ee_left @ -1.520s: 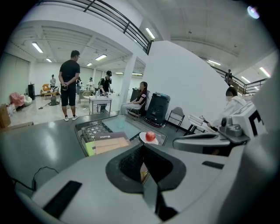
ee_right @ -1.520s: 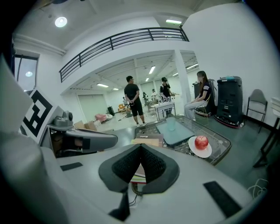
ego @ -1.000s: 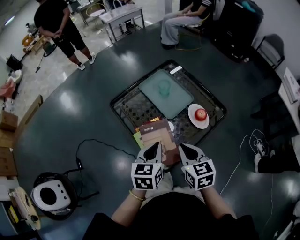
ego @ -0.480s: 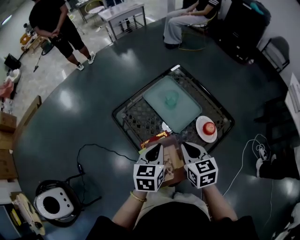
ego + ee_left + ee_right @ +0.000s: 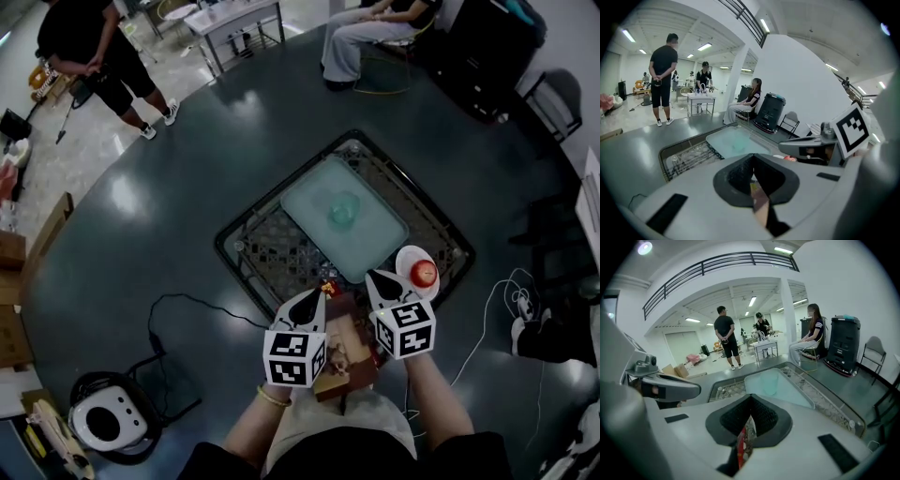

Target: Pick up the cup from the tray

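My left gripper (image 5: pixel 313 296) and right gripper (image 5: pixel 376 279) are pinched together. The see-through green plastic cup (image 5: pixel 344 211) stands ahead of them.

The cup (image 5: pixel 344 211) shows only as a faint, blurred teal shape.

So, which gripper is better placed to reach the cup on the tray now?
The right, probably. The right gripper has its tip closer to the tray and the cup; the left gripper sits further back. Both have shut jaws and must open first.
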Demonstrator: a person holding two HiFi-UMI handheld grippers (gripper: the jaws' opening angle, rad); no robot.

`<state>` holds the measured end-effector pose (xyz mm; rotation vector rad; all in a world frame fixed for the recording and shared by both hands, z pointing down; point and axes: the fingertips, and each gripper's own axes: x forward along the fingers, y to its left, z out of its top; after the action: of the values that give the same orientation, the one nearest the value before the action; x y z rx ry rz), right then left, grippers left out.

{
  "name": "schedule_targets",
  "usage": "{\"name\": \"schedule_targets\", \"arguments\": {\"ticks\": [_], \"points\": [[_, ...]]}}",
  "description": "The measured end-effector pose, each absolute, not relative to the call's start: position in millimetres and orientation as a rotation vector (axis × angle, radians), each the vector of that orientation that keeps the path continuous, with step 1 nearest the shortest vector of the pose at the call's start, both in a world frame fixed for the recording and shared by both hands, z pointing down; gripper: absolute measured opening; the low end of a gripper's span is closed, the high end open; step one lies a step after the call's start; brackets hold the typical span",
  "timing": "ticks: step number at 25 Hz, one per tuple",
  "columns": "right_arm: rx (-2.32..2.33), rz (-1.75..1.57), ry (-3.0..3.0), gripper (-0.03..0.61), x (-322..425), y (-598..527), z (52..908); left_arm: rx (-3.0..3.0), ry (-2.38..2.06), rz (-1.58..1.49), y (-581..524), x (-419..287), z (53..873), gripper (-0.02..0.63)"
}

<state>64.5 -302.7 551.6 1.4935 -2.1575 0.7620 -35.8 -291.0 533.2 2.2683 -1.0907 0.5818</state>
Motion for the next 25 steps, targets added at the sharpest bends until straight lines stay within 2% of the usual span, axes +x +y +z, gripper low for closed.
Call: {"name": "schedule_targets", "arguments": {"ticks": [12, 21, 25], "points": [[1.475, 0.789, -2.122, 0.014, 68, -381, 608, 2.204, -1.065, 0.587, -317, -27, 568, 0.009], [1.481, 0.806, -2.074, 0.249, 68, -435, 652, 2.172, -1.052, 0.568, -326, -38, 581, 0.009], [1.486, 0.806, -2.062, 0.287, 69, -455, 665, 2.174, -1.037, 0.569, -329, -40, 583, 0.008]]}}
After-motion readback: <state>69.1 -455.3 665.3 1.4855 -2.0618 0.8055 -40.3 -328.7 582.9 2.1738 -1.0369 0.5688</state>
